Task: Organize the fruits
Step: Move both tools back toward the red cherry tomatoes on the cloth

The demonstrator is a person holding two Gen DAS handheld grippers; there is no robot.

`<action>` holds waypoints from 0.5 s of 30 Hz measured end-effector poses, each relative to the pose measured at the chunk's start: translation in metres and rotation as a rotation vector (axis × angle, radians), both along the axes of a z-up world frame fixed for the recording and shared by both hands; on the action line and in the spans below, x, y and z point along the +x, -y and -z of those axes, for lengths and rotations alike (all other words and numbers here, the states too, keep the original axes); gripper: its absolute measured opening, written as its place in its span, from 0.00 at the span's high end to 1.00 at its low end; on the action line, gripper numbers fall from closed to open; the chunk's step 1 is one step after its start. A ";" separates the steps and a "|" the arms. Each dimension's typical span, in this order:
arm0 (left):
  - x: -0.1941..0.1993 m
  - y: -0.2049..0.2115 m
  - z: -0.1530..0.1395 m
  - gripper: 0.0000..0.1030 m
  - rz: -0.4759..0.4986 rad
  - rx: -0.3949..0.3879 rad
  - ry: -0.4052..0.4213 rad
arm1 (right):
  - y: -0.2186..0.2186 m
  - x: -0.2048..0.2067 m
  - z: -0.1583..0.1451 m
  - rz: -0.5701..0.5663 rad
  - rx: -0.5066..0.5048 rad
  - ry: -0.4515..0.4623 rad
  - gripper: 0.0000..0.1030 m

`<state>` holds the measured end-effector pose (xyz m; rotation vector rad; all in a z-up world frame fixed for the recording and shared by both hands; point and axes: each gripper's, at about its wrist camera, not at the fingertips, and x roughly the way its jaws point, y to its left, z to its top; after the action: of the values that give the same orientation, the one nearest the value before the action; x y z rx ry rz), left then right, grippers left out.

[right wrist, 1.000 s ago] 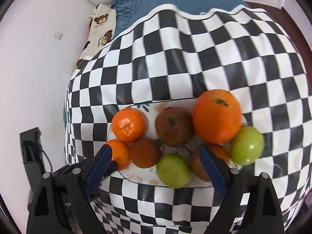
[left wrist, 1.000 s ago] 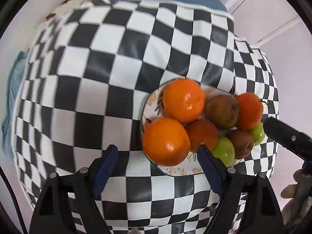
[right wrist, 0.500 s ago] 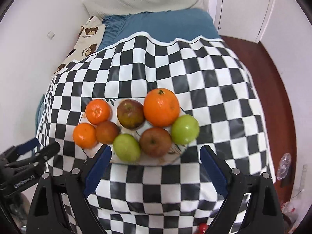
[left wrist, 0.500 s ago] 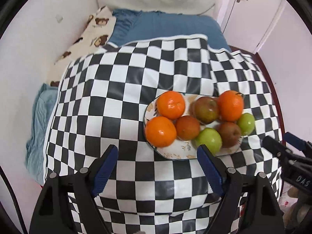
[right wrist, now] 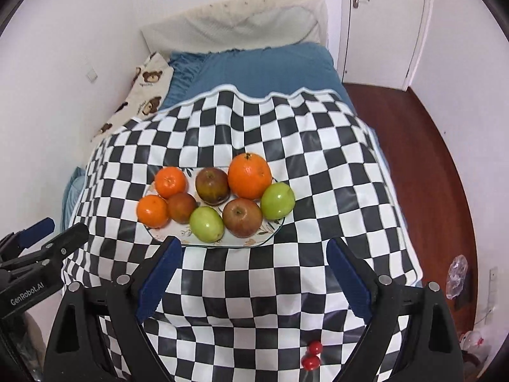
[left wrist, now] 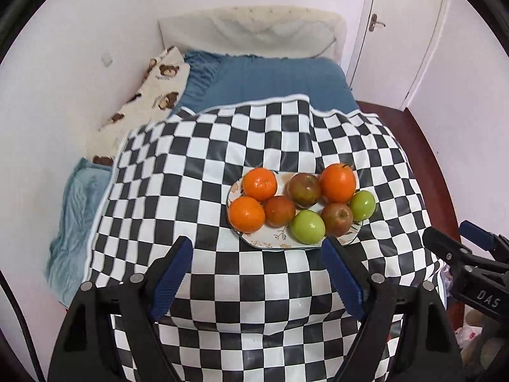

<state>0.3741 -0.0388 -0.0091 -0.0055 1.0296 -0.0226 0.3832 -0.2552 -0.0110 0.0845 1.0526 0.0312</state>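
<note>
An oval floral plate [left wrist: 273,242] [right wrist: 178,237] on the checkered cloth holds several fruits: oranges [left wrist: 337,182] [right wrist: 249,175], mandarins [left wrist: 247,214] [right wrist: 152,211], red-brown apples [left wrist: 336,219] [right wrist: 242,217] and green apples [left wrist: 308,226] [right wrist: 206,224]. My left gripper [left wrist: 257,278] is open and empty, held back from and above the plate's near edge. My right gripper [right wrist: 253,278] is open and empty, likewise pulled back from the plate. Each gripper shows at the edge of the other's view.
The black-and-white checkered cloth [left wrist: 222,286] [right wrist: 318,191] lies over a bed with a blue sheet [left wrist: 270,79] and a bear-print pillow [left wrist: 146,95]. Wooden floor [right wrist: 429,159] and a door [right wrist: 381,16] are at the right. Small red balls [right wrist: 311,355] lie on the cloth's near edge.
Both grippers have drawn back and up from the plate, so the fruits look smaller and the room has come into view. Both stayed open and empty.
</note>
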 end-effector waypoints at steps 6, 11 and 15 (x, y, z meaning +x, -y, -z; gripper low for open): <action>-0.026 0.005 -0.024 0.20 0.013 0.000 0.051 | -0.002 -0.031 -0.036 -0.013 -0.011 0.078 0.08; -0.045 0.010 -0.041 0.20 0.029 0.001 0.086 | -0.005 -0.055 -0.060 -0.028 -0.023 0.128 0.08; -0.056 0.012 -0.052 0.20 0.031 -0.021 0.100 | -0.007 -0.070 -0.073 -0.036 -0.016 0.153 0.08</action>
<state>0.3183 -0.0505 0.0428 -0.0069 0.9295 -0.0615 0.3129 -0.2484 0.0622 0.0477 0.9018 0.0613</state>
